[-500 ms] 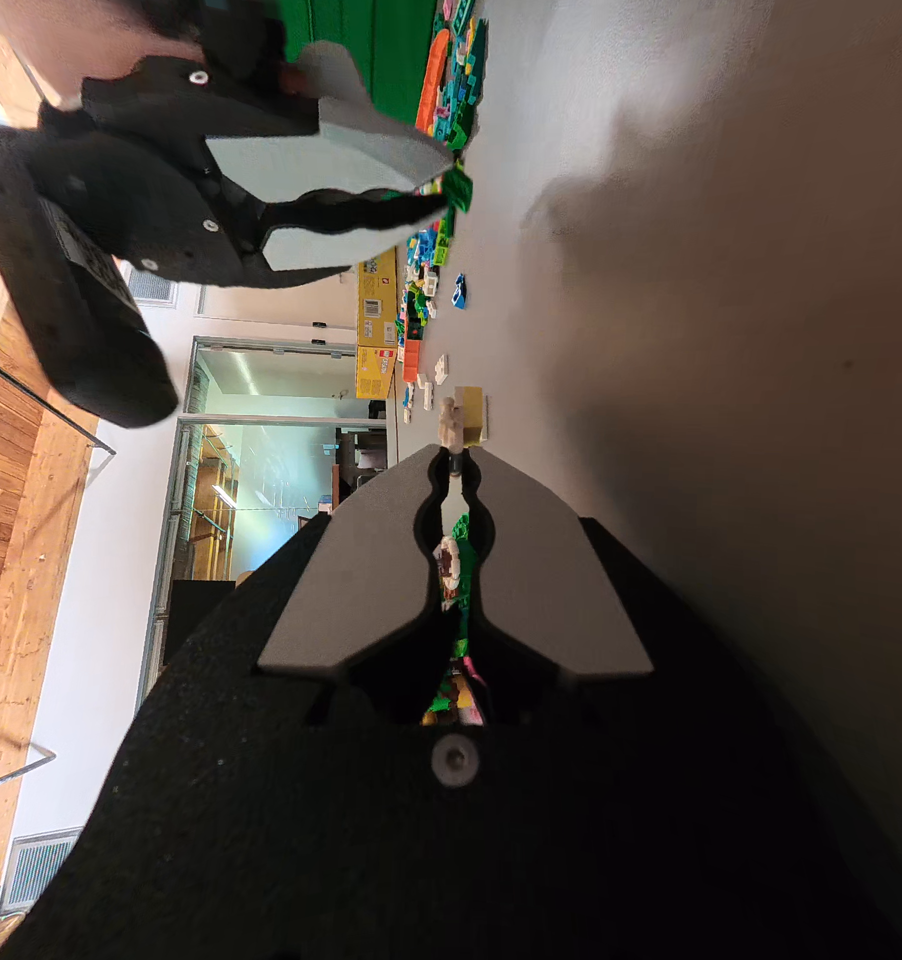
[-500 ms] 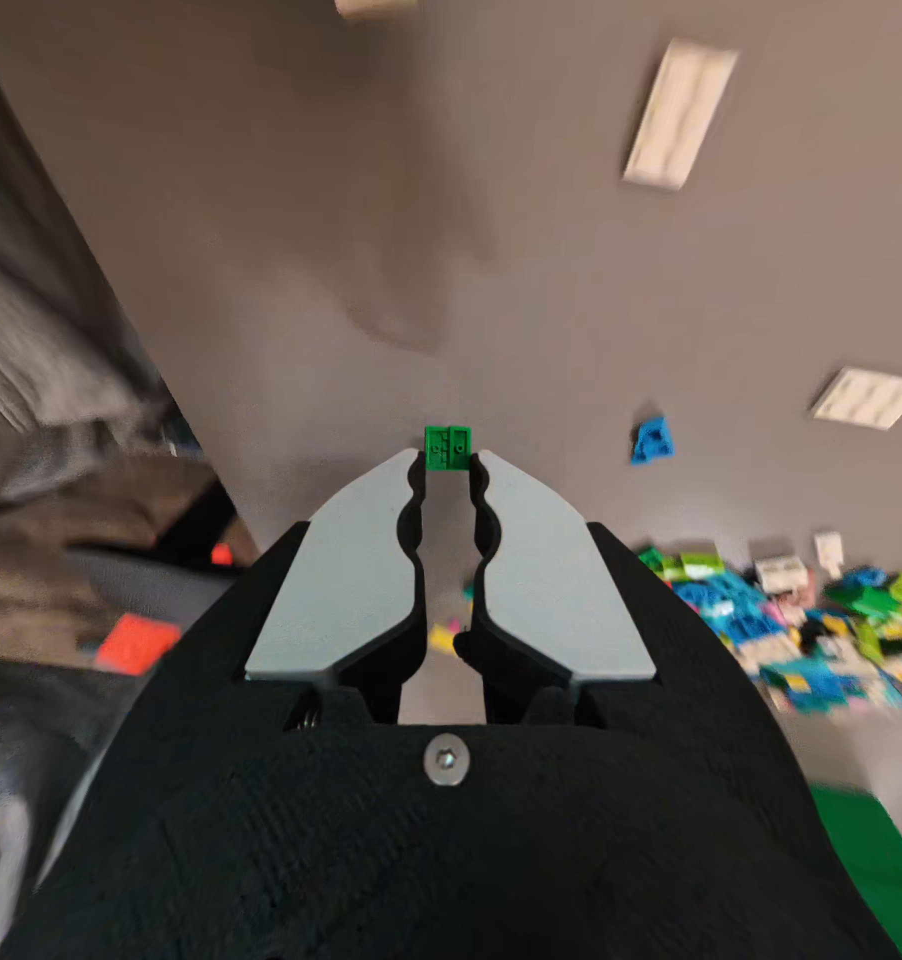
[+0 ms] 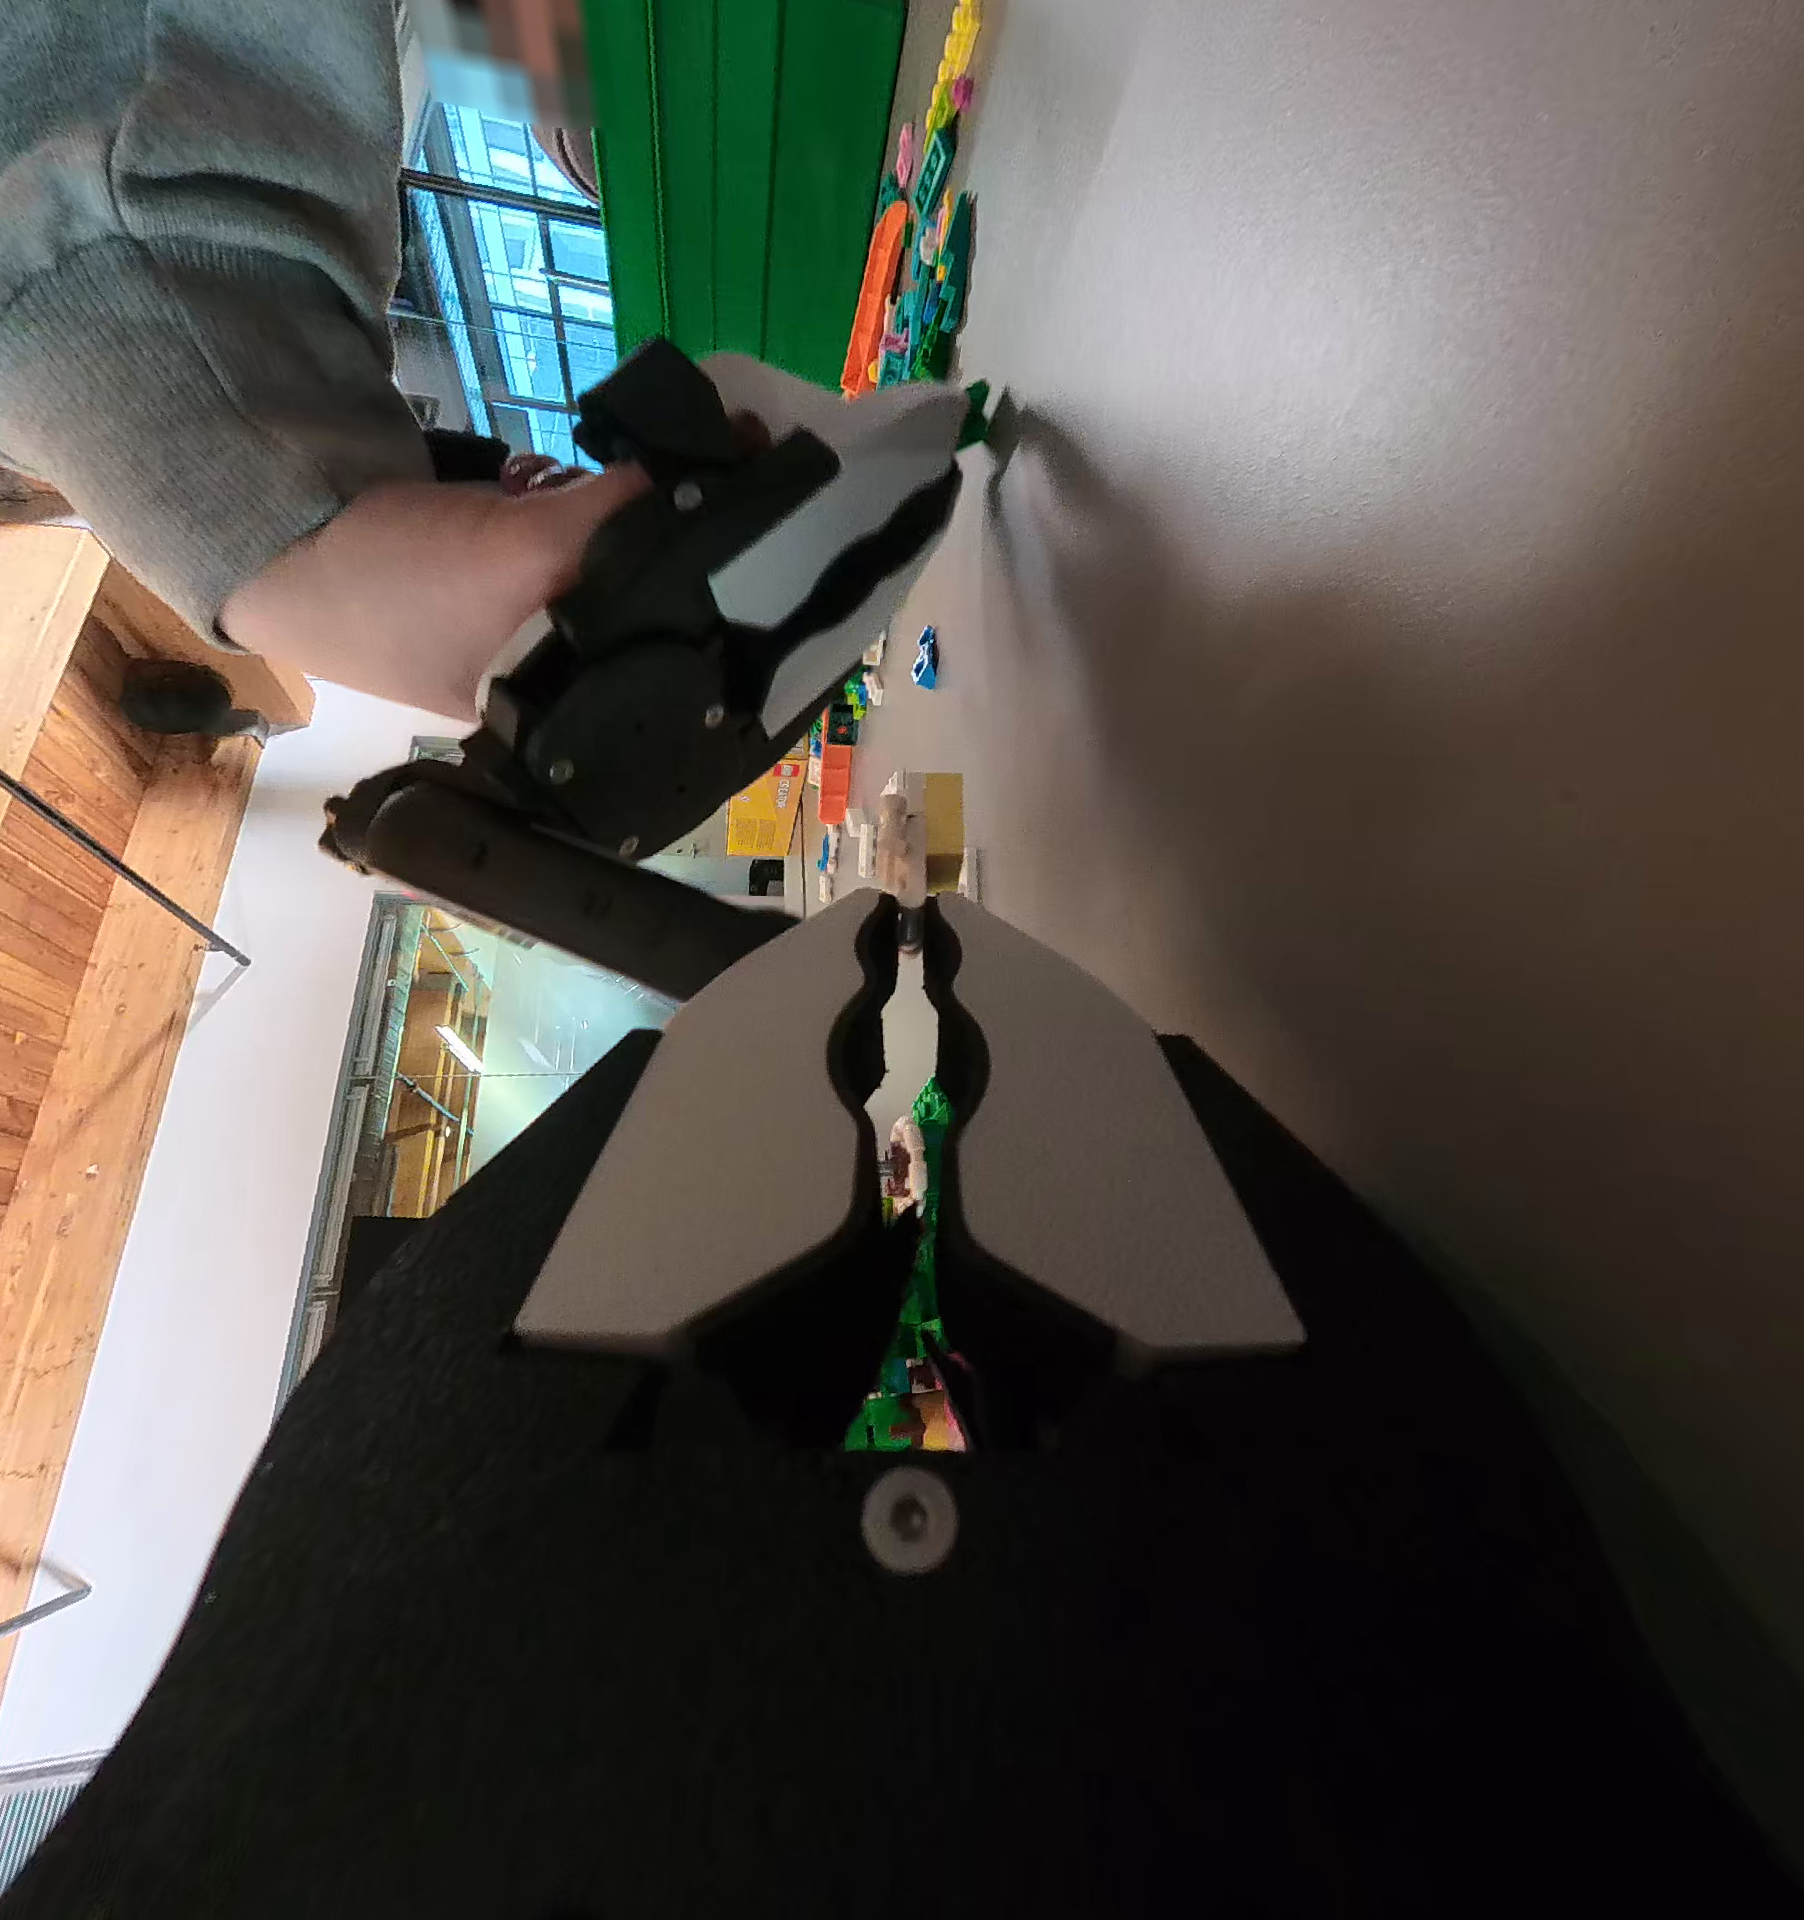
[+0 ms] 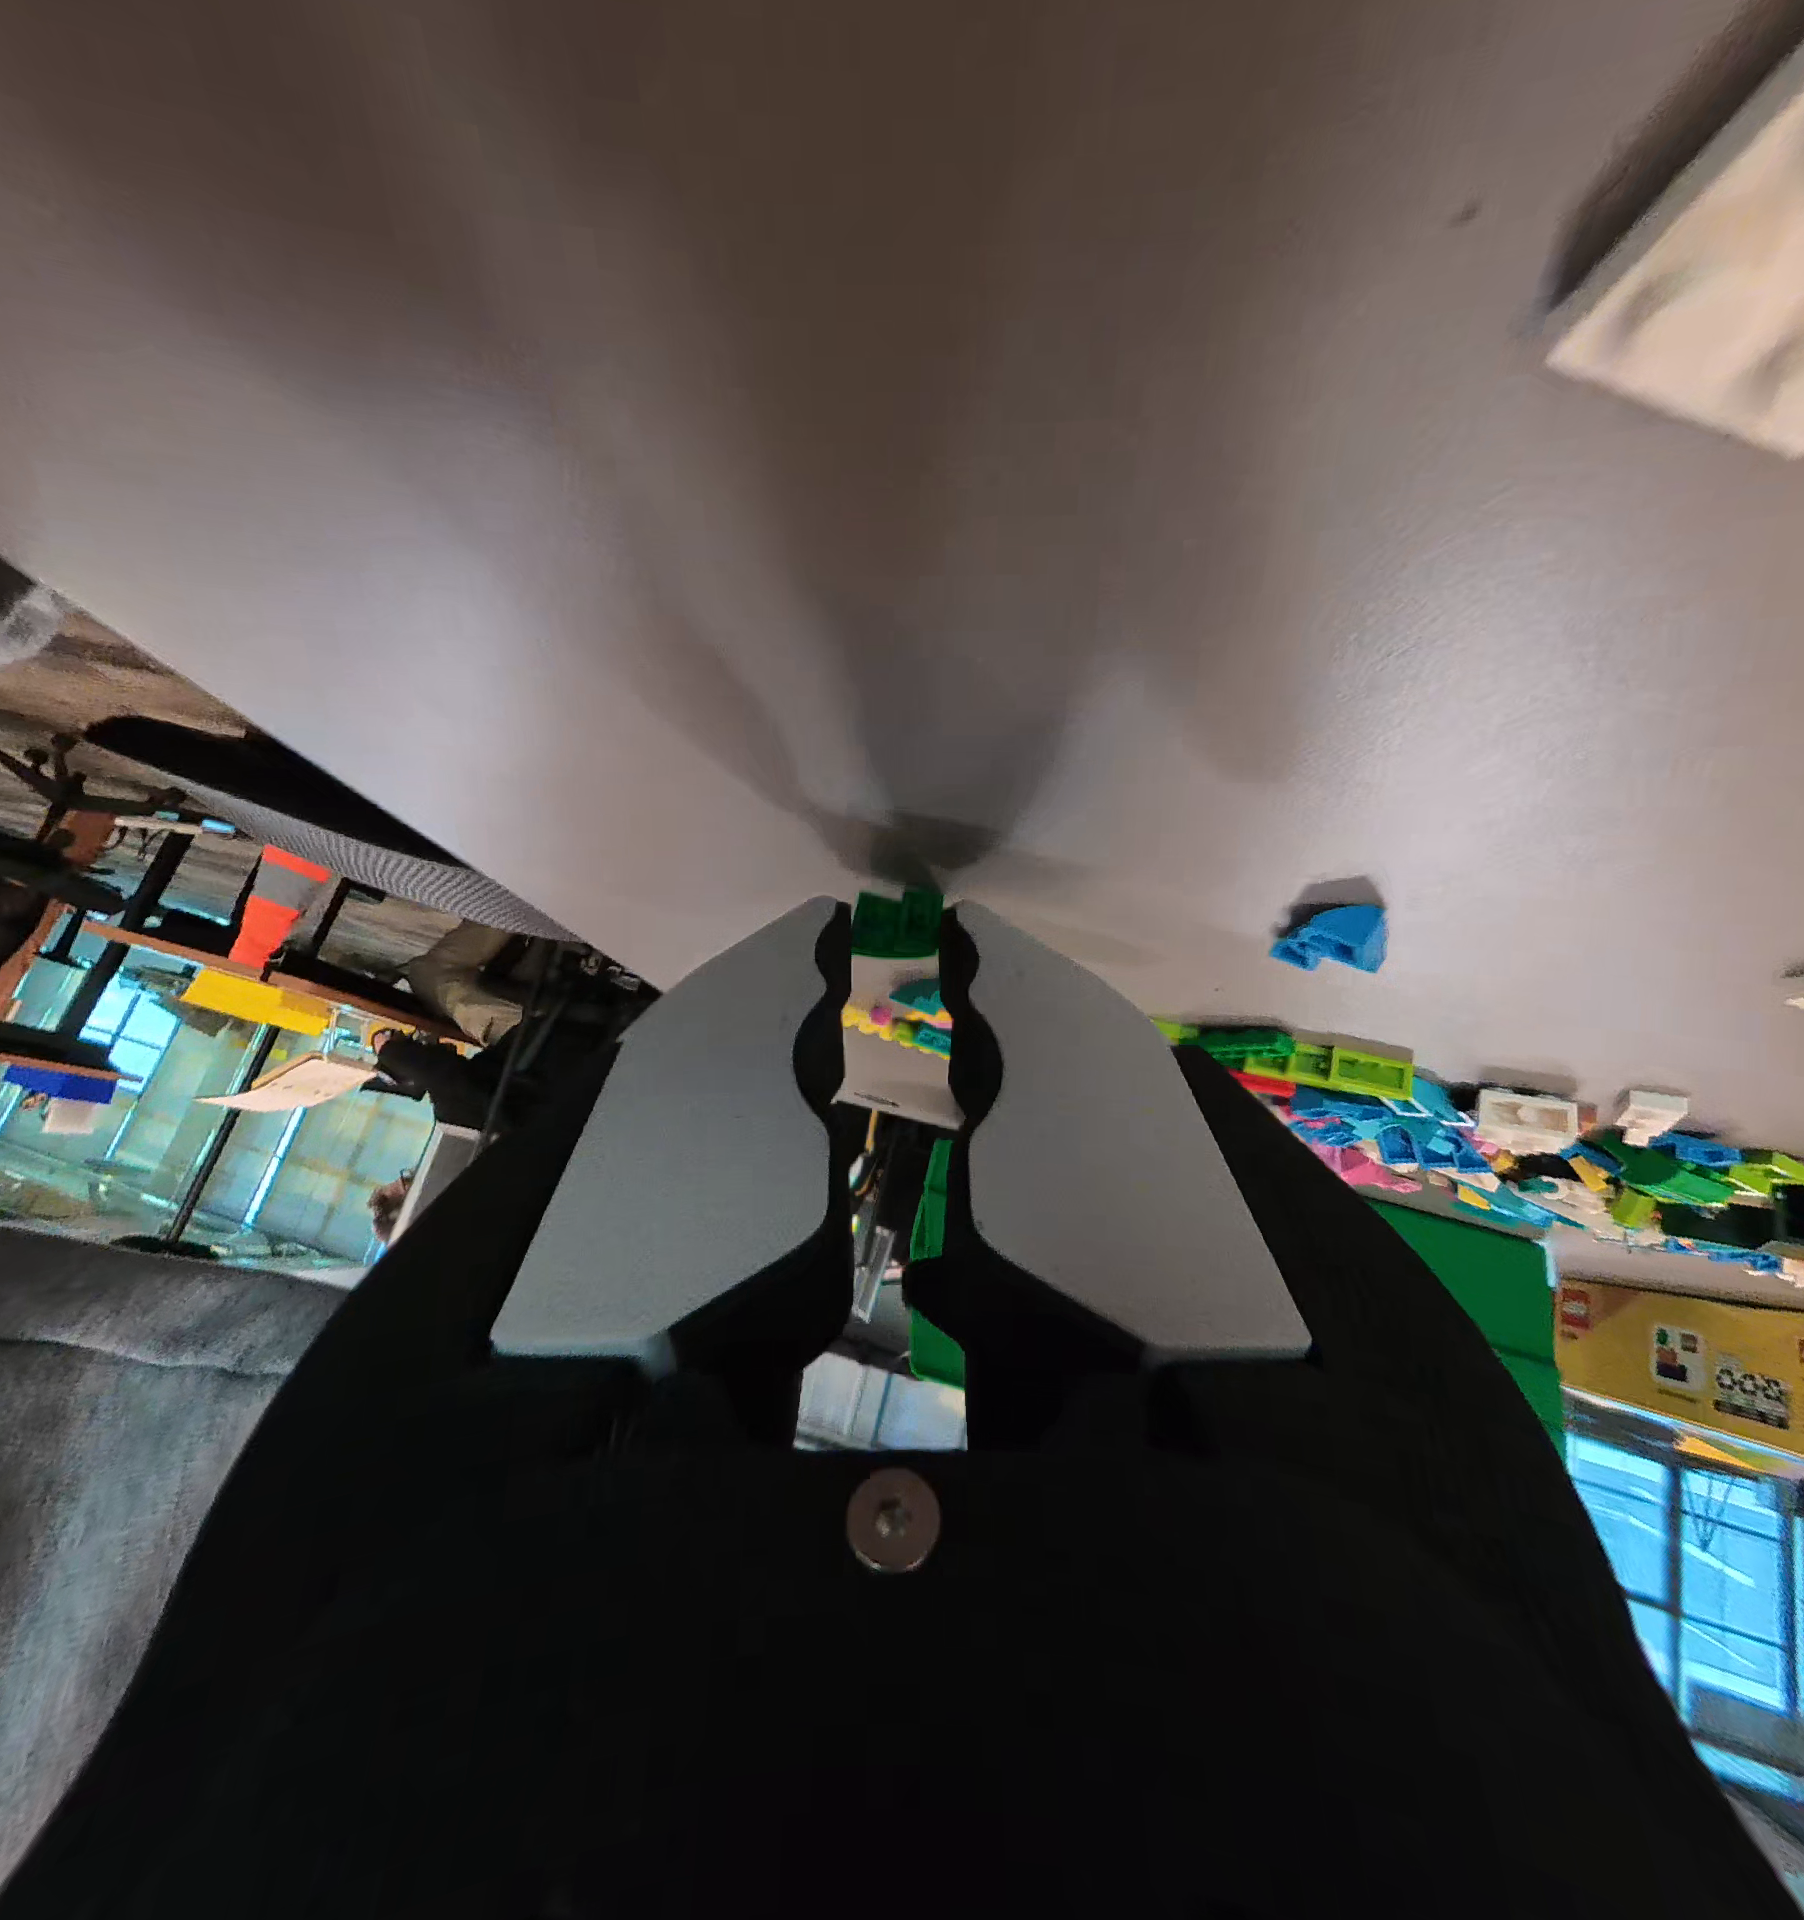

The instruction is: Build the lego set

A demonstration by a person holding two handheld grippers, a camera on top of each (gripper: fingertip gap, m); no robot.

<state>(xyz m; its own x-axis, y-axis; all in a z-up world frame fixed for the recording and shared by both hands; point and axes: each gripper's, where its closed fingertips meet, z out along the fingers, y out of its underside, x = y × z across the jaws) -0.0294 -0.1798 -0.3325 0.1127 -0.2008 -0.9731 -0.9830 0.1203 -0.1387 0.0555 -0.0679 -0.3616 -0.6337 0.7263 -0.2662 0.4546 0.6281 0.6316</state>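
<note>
Pressing a small green brick, clenched in the right claw, against the grey table; left claw gripping a small beige-topped assembly; next, probably joining them with careful alignment.

Matt grey table, glossy plastic green brick, knitted cloth sleeve, wooden floor.

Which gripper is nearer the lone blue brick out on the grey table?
Right. The right gripper, shut on a green brick, sits just beside the blue brick. The left gripper is farther back, by a tan piece.
</note>
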